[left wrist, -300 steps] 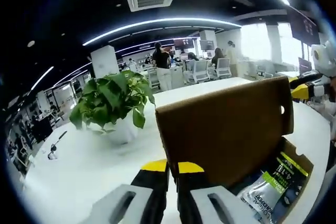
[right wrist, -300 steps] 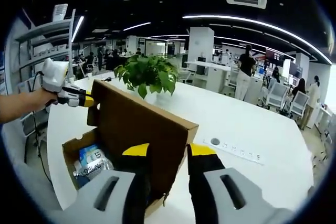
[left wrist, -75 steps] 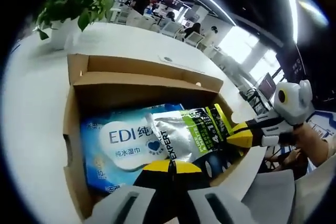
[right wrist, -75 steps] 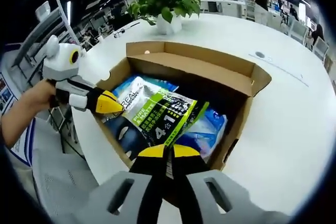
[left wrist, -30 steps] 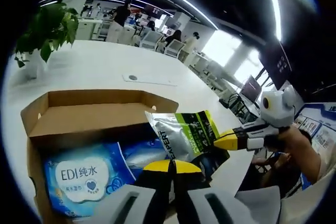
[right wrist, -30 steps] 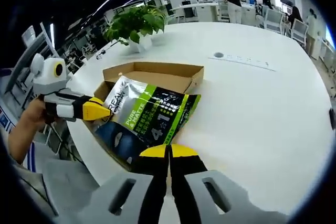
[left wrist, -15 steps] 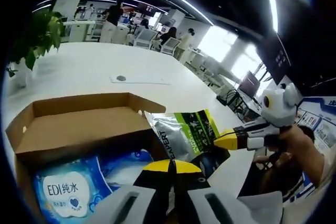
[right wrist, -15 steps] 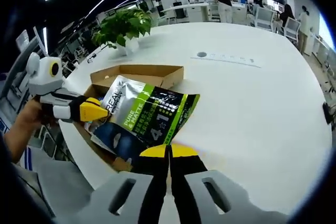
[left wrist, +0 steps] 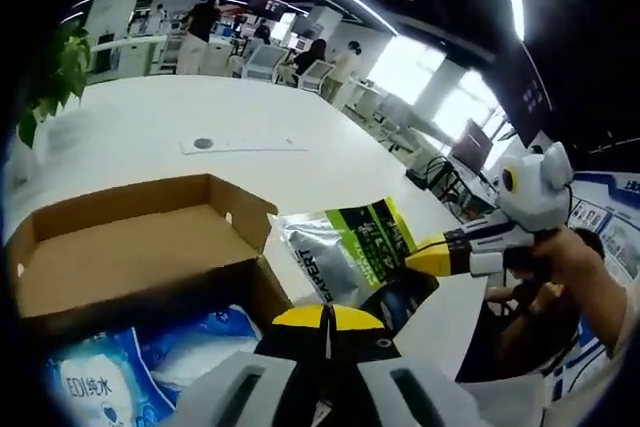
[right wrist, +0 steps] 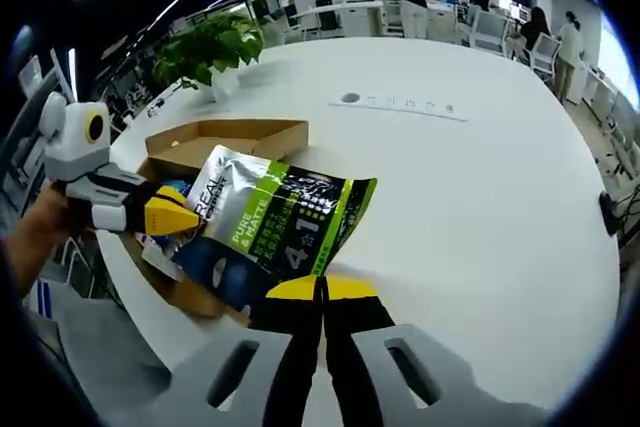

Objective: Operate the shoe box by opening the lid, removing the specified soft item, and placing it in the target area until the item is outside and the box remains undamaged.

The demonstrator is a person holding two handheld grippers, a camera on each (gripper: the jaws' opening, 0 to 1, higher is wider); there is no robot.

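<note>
The shoe box (left wrist: 130, 257) is matt brown corrugated cardboard, plain inside and out. The pouch (right wrist: 275, 222) is glossy foil-like plastic film, silver, green and dark, while the wet-wipe pack (left wrist: 110, 372) looks like soft shiny blue plastic. The worktop (right wrist: 480, 197) is smooth white with a faint sheen.

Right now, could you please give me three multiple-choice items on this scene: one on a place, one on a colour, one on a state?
1. Where is the silver, green and black soft pouch?
A. flat inside the box
B. held up by both grippers
C. beside the plant

2. What colour are the gripper tips?
A. yellow
B. red
C. blue

3. The brown cardboard shoe box is:
A. taped shut
B. crushed
C. open

Key: 1 B, the right gripper and left gripper both pinch it; 2 A, the tips show yellow; 3 C, a blue wipes pack shows inside.
</note>
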